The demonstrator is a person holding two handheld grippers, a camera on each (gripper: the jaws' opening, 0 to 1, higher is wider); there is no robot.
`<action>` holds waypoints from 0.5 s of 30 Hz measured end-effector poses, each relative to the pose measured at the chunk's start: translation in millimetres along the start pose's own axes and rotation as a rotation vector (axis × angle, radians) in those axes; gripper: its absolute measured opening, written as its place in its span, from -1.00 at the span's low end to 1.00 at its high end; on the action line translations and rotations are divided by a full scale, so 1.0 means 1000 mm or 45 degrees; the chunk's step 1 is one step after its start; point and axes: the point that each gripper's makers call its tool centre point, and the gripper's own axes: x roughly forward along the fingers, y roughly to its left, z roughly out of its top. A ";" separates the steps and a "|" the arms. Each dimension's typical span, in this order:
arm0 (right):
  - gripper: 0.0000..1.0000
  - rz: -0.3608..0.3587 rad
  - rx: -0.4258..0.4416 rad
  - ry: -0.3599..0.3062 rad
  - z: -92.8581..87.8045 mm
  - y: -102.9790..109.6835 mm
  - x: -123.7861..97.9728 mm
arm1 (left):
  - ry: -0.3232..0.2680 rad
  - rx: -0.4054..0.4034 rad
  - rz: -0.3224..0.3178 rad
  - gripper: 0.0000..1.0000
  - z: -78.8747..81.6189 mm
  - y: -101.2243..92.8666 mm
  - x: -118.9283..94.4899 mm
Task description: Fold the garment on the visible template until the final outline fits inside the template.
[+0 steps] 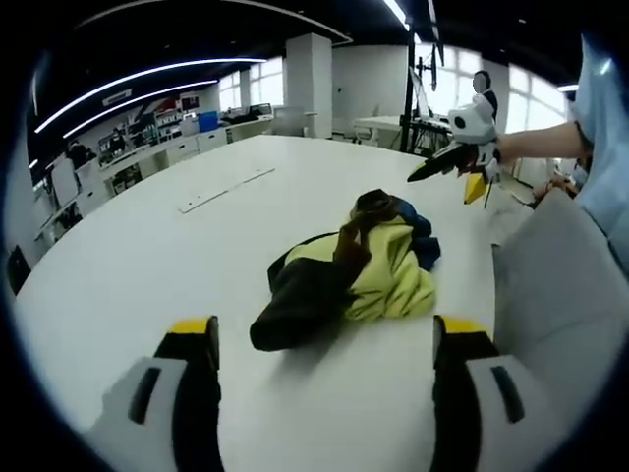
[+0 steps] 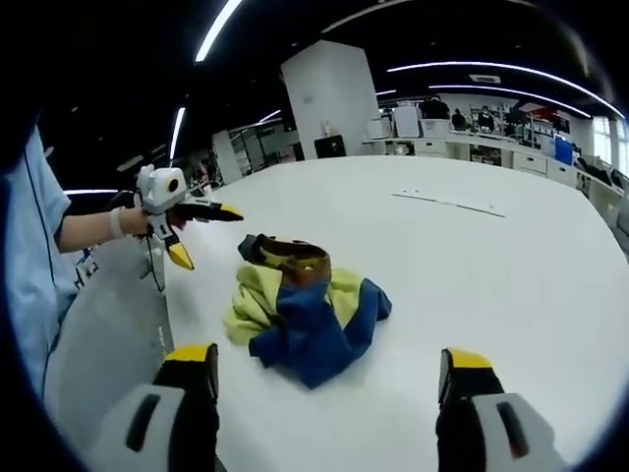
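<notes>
Starting: the garment (image 1: 344, 275) lies crumpled in a heap on the white worktop (image 1: 147, 256), and neither gripper touches it.
Step in hand: judged as the very beginning, before any spreading or folding.
Garment place: near the worktop edge closest to the person, ahead of both pairs of fingers; in the right gripper view the garment (image 2: 307, 320) sits between the 2 sets of fingers, well apart from both.
Garment make-up: yellow, blue, black and brown patches bunched together; no sleeve, collar or hem can be told apart.
Long axis: in the left gripper view the heap runs from its black end at lower left to its blue end at upper right; which end is the top of the garment I cannot tell.
Left gripper (image 1: 324, 344): fingers spread wide and empty, low over the worktop; it also appears in the right gripper view (image 2: 201, 236), held up in a hand beside the heap with its yellow-tipped fingers parted.
Right gripper (image 2: 329, 369): fingers wide apart, holding nothing; in the left gripper view (image 1: 457, 167) it hangs above the far side of the heap.
Template: a grey sheet (image 1: 560, 285) lies beside the worktop edge; whether it is the template I cannot tell.
Next move calls for: each gripper finding a free edge and pulling the heap out flat, probably before any fold.
</notes>
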 end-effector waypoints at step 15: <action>-0.05 0.077 0.005 0.055 -0.007 0.016 0.013 | -0.011 0.195 0.036 -0.59 0.009 0.010 0.016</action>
